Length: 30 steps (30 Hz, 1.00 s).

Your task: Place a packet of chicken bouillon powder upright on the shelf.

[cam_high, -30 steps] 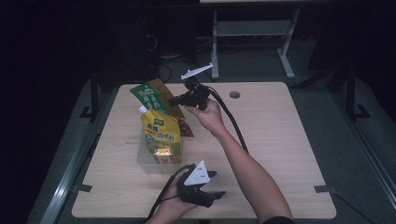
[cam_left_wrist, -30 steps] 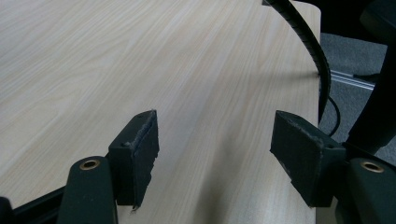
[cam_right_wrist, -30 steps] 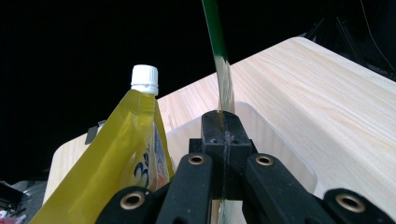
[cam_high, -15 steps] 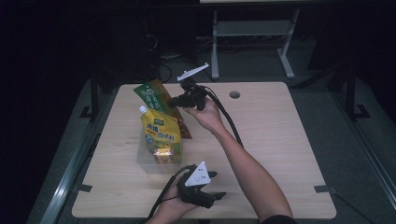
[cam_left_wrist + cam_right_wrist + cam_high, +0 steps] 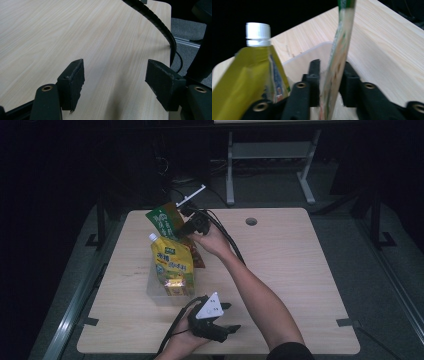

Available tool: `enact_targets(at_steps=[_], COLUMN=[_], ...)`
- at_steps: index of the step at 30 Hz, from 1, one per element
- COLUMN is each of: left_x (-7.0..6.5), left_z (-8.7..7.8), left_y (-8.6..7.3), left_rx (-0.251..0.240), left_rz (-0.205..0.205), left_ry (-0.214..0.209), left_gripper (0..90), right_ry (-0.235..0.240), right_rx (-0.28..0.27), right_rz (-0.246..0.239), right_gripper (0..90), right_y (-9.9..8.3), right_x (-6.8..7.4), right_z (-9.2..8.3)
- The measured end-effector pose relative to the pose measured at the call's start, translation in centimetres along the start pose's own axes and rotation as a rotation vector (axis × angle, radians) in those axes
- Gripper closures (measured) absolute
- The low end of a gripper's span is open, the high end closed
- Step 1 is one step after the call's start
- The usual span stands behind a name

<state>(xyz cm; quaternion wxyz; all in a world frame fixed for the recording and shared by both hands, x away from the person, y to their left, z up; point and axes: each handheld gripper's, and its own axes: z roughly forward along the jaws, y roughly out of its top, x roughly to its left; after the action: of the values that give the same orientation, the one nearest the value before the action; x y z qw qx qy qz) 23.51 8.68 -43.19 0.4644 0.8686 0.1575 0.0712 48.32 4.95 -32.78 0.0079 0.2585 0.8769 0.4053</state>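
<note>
High view: a green pouch (image 5: pixel 162 220) is seen upper left of centre, tilted, its lower end over the far part of a clear container (image 5: pixel 154 292) on the table (image 5: pixel 300 270). A yellow spouted pouch (image 5: pixel 172 262) and a brown pouch (image 5: pixel 197 257) are already stood in that container. The right gripper (image 5: pixel 187 222) is set at the green pouch's right edge.

Right gripper view: the green pouch (image 5: pixel 337 62) is seen edge-on between the two pads, above the container's rim (image 5: pixel 312 48). The jaws have just been opening; the pads are judged to be slackened rather than pressed on the pouch.

Left gripper view: the left gripper (image 5: pixel 115 82) is found idle at the table's near edge, jaws wide apart with nothing between them.

The step in hand is judged to be the release of the green pouch into the container. Further opening and a clean withdrawal are called for next, so that the pouch is not dragged out or tipped.
</note>
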Motion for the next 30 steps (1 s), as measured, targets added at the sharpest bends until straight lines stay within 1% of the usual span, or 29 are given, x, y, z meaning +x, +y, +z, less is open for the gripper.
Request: enact_targets(at_steps=[1, 3, 5, 7, 8, 9, 10, 11, 12, 14, 16, 17, 18, 19, 22, 23, 26, 27, 30], left_x=[0.0, 0.0, -0.1, -0.1, -0.1, -0.2, -0.2, -0.3, -0.2, -0.2, -0.3, -0.3, -0.3, -0.3, -0.2, -0.2, 0.0, 0.1, 0.2], left_z=[0.0, 0.0, 0.0, 0.0, 0.0, -0.1, -0.1, -0.1, -0.1, -0.2, -0.2, -0.1, -0.1, -0.1, -0.1, -0.2, -0.3, -0.4, -0.5], left_y=[0.0, 0.0, 0.0, 0.0, 0.0, 0.0, 0.1, 0.2, 0.2, 0.3, 0.2, 0.2, 0.1, 0.1, 0.1, 0.1, 0.1, 0.1, 0.1], left_rx=[0.0, 0.0, 0.001, 0.004, 0.003, 0.0, 0.002, -0.008, -0.007, -0.006, -0.007, -0.007, -0.003, 0.002, -0.003, -0.002, -0.001, -0.002, -0.008], left_rz=[0.0, 0.0, 0.005, 0.009, 0.015, 0.012, 0.021, 0.015, 0.015, 0.021, 0.018, 0.012, 0.015, 0.022, 0.017, 0.019, 0.019, 0.013, 0.011], left_ry=[0.0, -0.002, -0.001, 0.002, 0.005, 0.006, 0.01, 0.01, 0.011, 0.014, 0.015, 0.013, 0.011, 0.012, 0.015, 0.015, 0.02, 0.021, 0.027], left_gripper=[30.8, 30.8, 30.8, 30.8, 30.7, 30.7, 30.7, 30.7, 30.7, 30.7, 30.7, 30.7, 30.7, 30.7, 30.9, 31.2, 31.2, 31.2, 31.2], right_ry=[-0.004, 0.002, 0.004, 0.024, 0.04, 0.065, 0.082, 0.084, 0.089, 0.08, 0.075, 0.07, 0.074, 0.075, 0.098, 0.106, 0.113, 0.113, 0.12], right_rx=[0.01, 0.009, -0.001, -0.029, -0.05, -0.072, -0.091, -0.106, -0.12, -0.145, -0.174, -0.188, -0.206, -0.218, -0.263, -0.27, -0.288, -0.295, -0.322], right_rz=[0.016, 0.024, 0.034, 0.04, 0.054, 0.057, 0.066, 0.059, 0.059, 0.053, 0.056, 0.055, 0.049, 0.06, 0.092, 0.099, 0.098, 0.105, 0.125], right_gripper=[81.0, 87.2, 88.7, 89.2, 89.3, 89.3, 89.3, 89.3, 89.4, 89.4, 89.4, 89.4, 89.4, 89.4, 89.4, 89.4, 89.4, 89.4, 89.4], right_y=[0.0, 0.0, -0.2, -0.5, -0.6, -0.8, -0.9, -0.9, -0.8, -0.7, -0.7, -0.8, -0.9, -1.1, -2.0, -2.3, -3.1, -3.3, -4.0], right_x=[0.0, -0.1, 0.0, 0.0, 0.0, -0.1, 0.1, 0.2, 0.4, 0.7, 0.8, 0.7, 0.7, 0.6, 0.1, -0.1, -0.3, -0.3, -0.7], right_z=[0.1, 0.2, 0.0, -0.2, -0.4, -0.6, -0.8, -0.9, -1.0, -1.1, -1.0, -1.0, -0.9, -0.7, -0.1, 0.2, 0.8, 0.9, 1.0])
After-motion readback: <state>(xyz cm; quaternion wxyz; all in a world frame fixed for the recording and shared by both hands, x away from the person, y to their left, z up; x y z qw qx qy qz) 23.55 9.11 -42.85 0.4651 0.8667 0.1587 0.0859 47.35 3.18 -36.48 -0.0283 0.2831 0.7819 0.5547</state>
